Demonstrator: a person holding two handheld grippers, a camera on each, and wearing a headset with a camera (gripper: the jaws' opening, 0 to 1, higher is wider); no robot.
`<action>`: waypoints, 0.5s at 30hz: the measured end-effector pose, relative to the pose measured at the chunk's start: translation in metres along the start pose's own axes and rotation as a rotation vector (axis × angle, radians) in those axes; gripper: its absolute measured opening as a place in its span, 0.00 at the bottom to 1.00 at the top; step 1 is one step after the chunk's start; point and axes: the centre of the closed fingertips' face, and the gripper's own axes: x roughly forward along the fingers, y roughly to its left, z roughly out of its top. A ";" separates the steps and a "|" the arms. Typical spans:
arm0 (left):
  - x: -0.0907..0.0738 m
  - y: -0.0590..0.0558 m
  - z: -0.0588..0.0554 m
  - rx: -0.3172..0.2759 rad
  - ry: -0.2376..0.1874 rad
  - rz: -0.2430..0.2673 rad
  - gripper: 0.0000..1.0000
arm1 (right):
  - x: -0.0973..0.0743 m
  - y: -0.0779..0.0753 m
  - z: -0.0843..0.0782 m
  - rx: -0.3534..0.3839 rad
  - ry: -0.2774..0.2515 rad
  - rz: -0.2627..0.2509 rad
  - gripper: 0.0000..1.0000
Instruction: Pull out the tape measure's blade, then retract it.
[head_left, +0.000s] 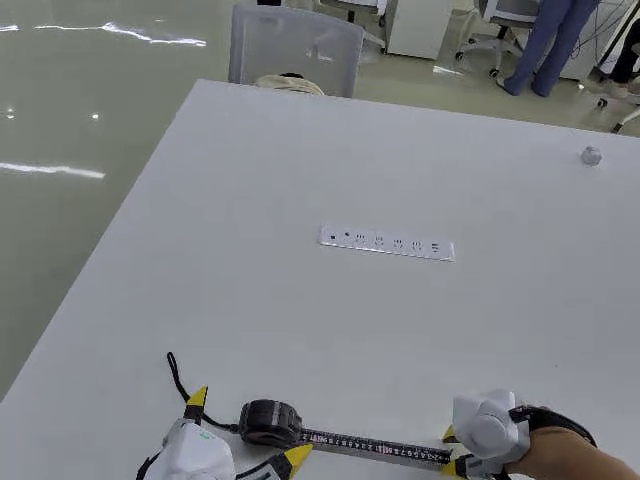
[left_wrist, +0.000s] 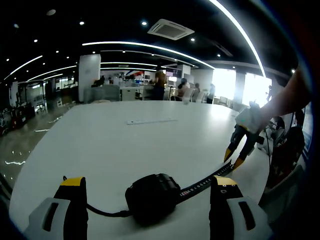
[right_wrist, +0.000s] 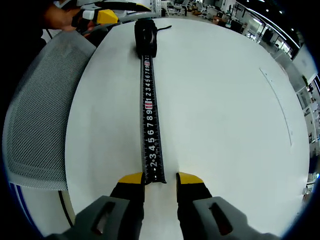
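Blade-out stage, judged complete. My left tongs (left_wrist: 149, 182) spread, tape measure case (left_wrist: 152, 197) between jaws. My right tongs (right_wrist: 161, 179) parted around blade (right_wrist: 150, 110) tip, not pinching. Next: steady case, let blade run back.

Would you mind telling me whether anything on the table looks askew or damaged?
Nothing stands out: the tape measure's blade lies flat and straight on the white table, from its black case to the right tongs.
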 end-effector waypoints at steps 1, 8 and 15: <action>0.000 0.001 -0.001 -0.003 0.001 0.001 1.00 | 0.000 0.001 0.000 -0.003 0.000 0.000 0.25; -0.002 0.003 -0.002 -0.018 0.001 0.004 1.00 | 0.000 0.008 0.001 -0.024 0.000 0.005 0.17; -0.002 -0.001 -0.003 -0.010 0.005 -0.002 1.00 | 0.000 0.007 0.001 0.026 -0.013 -0.002 0.17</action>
